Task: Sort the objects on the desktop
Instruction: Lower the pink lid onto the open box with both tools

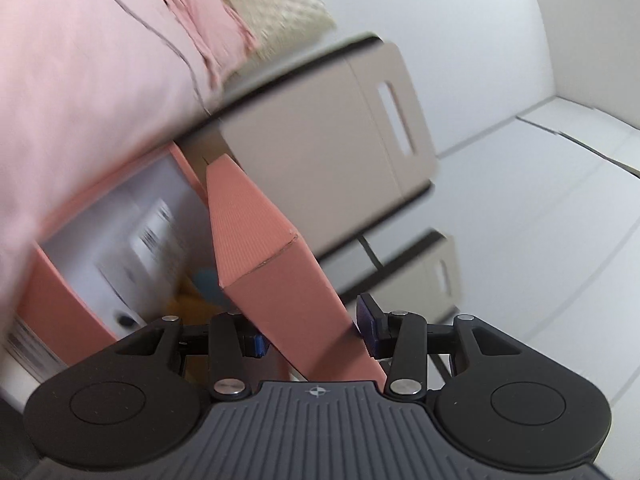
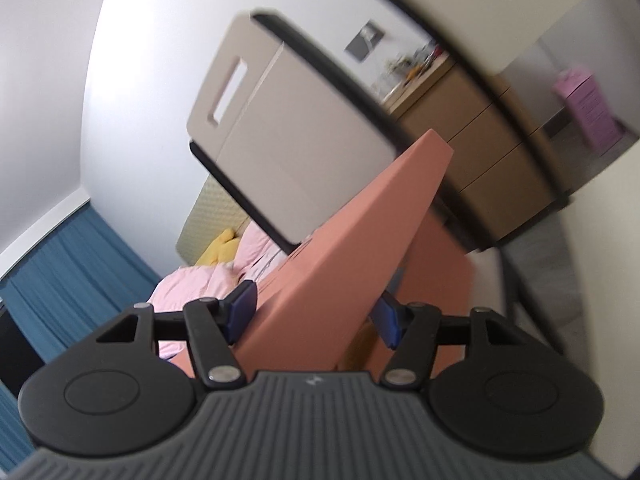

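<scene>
Salmon-pink cardboard box (image 1: 276, 280) hangs in the air — the left gripper (image 1: 310, 334) and the right gripper (image 2: 310, 316) each pinch 1 wall. White packets sit inside. I think sorting is midway — the box still needs a spot.

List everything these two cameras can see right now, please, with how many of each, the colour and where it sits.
Cardboard box: one, salmon pink, open, held up between both grippers; blurred white items inside.
Chair backs: two, beige with black edge and handle slot, behind the box.
Bedding: one heap, pink, left side of the left wrist view.
Yellow cushion: one, on the bedding.
Curtain: one, blue, lower left of the right wrist view.
Drawer cabinet: one, tan, far right, clutter on top.
Left gripper: black, blue pads, clamped on a box wall.
Right gripper: black, blue pads, clamped on a box wall.
</scene>
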Demonstrator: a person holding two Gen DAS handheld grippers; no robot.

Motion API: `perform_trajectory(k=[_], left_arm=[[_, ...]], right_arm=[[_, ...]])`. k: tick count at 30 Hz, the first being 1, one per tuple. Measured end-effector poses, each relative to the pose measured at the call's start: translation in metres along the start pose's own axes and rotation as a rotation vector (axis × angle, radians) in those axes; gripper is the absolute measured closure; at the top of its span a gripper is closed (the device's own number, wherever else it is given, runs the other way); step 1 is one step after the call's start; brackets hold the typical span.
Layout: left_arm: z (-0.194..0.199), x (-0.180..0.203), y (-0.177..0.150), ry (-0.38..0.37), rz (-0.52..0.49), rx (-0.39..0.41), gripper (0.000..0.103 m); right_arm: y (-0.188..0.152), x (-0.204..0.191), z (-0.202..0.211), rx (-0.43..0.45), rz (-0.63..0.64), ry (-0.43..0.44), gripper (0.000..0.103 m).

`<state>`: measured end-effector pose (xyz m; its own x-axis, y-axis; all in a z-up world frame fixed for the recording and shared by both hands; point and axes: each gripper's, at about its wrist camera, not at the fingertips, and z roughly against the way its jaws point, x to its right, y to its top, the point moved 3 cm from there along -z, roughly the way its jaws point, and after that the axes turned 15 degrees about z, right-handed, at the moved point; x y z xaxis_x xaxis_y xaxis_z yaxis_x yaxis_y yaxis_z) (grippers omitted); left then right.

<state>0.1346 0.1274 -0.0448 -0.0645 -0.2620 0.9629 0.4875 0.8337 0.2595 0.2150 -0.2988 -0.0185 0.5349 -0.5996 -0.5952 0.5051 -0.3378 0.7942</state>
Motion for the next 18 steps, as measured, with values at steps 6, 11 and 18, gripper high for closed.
perform_trajectory(k=[6,11,18], left_arm=[[-0.002,-0.021,0.014,0.063,-0.007,0.054,0.054],[0.008,-0.029,0.015,0.131,-0.003,0.07,0.047],[0.05,-0.014,-0.008,0.143,-0.063,0.17,0.013]], right_arm=[[-0.019,0.016,-0.055,-0.021,-0.019,0.039,0.041],[-0.036,0.027,-0.066,-0.027,-0.032,0.053,0.041],[-0.043,0.021,-0.073,0.002,0.0,0.031,0.042]])
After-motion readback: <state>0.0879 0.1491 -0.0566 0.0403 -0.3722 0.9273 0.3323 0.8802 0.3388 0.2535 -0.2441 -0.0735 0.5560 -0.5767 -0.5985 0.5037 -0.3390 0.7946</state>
